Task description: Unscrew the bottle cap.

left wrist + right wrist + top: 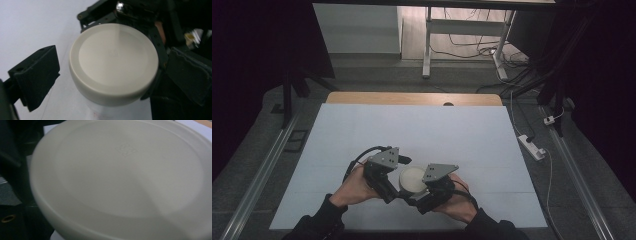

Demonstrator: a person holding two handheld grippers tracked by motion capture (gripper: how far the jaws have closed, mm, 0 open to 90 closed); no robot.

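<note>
At near edge of white table (pixel 422 125), white-lidded jar (pixel 412 179) stands between both grippers; left gripper (pixel 105 75) jaws wide, flanking lid, not touching; right gripper (pixel 432 187) grip cannot tell; centre lid, close evenly before twisting

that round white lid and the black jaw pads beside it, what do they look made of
The lid looks like moulded plastic, off-white with a matte-satin finish: smooth, rounded rim, a faint embossed mark at its centre. The left gripper pads look like black rubber or foam, dull and finely textured; which one is hard to tell.
</note>
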